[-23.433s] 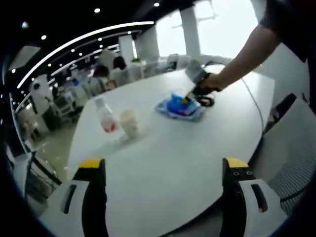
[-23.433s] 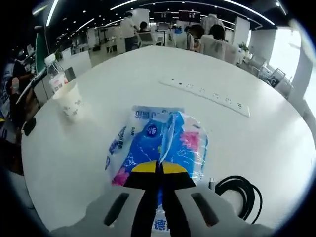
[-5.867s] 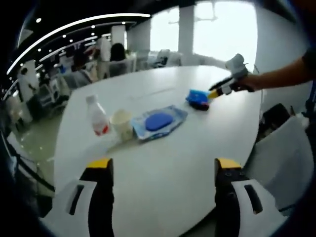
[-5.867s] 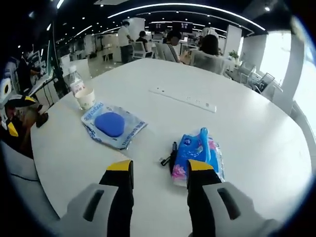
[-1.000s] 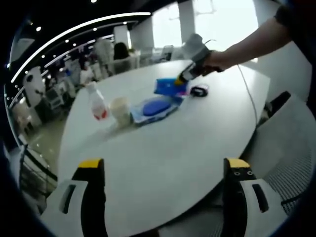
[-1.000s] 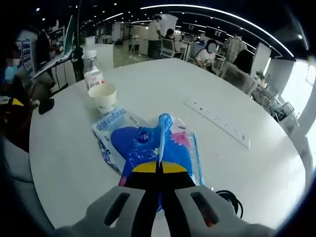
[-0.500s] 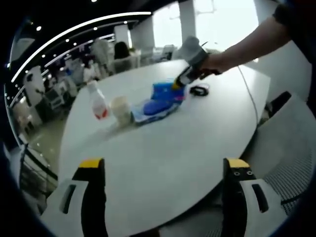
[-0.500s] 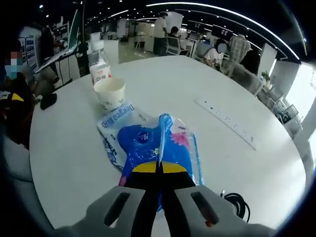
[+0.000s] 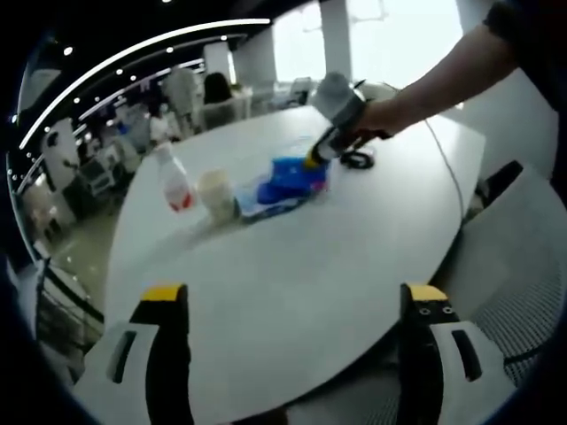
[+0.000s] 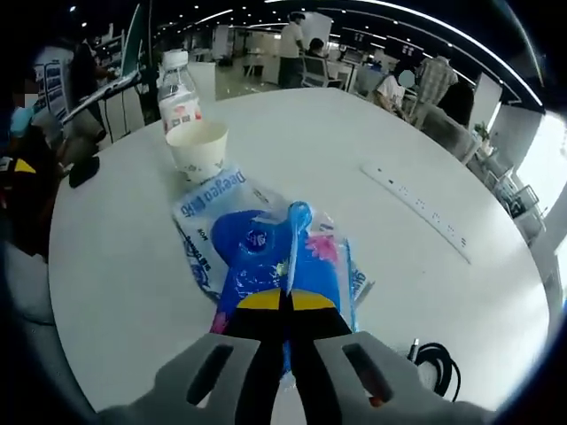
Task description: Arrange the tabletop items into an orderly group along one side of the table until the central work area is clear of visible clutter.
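My right gripper (image 10: 285, 301) is shut on a blue tissue pack (image 10: 306, 257) and holds it just over a flat plastic bag (image 10: 205, 217) with a blue pad inside. A paper cup (image 10: 198, 149) and a small bottle (image 10: 177, 96) stand just beyond the bag. In the left gripper view the same bottle (image 9: 174, 186), cup (image 9: 217, 195) and blue pack (image 9: 292, 175) sit in a row at mid-table, with the right gripper (image 9: 317, 158) reaching in from the right in a person's hand. My left gripper (image 9: 295, 297) hangs open over the table's near edge, holding nothing.
A white power strip (image 10: 425, 221) lies across the far side of the round white table (image 10: 115, 266). A coiled black cable (image 10: 436, 363) rests near the right gripper. A small dark object (image 10: 84, 170) sits at the table's left edge. Chairs and people fill the room behind.
The right gripper has carried the blue pack closer to the cup and bottle, lower over the flat bag. The left gripper has stayed put.
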Demonstrator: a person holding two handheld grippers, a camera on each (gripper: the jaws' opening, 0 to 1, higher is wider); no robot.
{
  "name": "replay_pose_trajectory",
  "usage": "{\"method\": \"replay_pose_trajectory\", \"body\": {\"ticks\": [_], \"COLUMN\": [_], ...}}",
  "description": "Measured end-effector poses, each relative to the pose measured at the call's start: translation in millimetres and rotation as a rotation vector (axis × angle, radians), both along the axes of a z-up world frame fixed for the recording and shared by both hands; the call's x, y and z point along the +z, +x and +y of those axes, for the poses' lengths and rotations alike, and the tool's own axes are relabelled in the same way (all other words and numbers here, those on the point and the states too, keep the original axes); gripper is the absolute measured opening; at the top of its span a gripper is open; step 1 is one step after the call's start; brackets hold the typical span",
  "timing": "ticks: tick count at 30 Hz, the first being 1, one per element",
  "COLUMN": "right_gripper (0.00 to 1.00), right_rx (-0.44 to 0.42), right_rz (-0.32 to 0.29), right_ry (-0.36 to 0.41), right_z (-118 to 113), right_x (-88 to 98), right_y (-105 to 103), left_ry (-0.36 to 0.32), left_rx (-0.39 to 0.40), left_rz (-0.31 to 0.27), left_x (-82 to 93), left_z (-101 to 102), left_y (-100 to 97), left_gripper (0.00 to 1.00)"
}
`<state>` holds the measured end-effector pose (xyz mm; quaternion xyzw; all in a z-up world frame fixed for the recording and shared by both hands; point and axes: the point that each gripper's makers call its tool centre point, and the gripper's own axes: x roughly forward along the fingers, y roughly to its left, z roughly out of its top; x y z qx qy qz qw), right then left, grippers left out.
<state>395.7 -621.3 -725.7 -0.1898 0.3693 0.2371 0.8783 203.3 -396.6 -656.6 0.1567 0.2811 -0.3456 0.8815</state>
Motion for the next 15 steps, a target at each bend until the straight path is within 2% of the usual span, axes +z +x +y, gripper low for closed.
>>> {"method": "replay_pose_trajectory", "body": {"ticks": [6, 14, 15], "right_gripper": [0.04, 0.14, 0.14], "right_rx": [0.008, -0.006, -0.016], "right_rz": [-0.001, -0.015, -0.019], "right_ry": [-0.014, 0.017, 0.039], "right_z": [-3, -5, -6], "right_x": [-0.9, 8.3, 11.8], "right_y": [-2, -3, -4], "left_ry": [-0.002, -0.009, -0.007], "left_rx": [0.003, 0.003, -0.003], "left_rz": [0.001, 0.000, 0.001], "left_x": [-0.1, 0.8, 0.5], "left_z": [0, -1, -1], "left_y": [0.1, -0.5, -1.3], "left_gripper": [0.96, 0.96, 0.96]}}
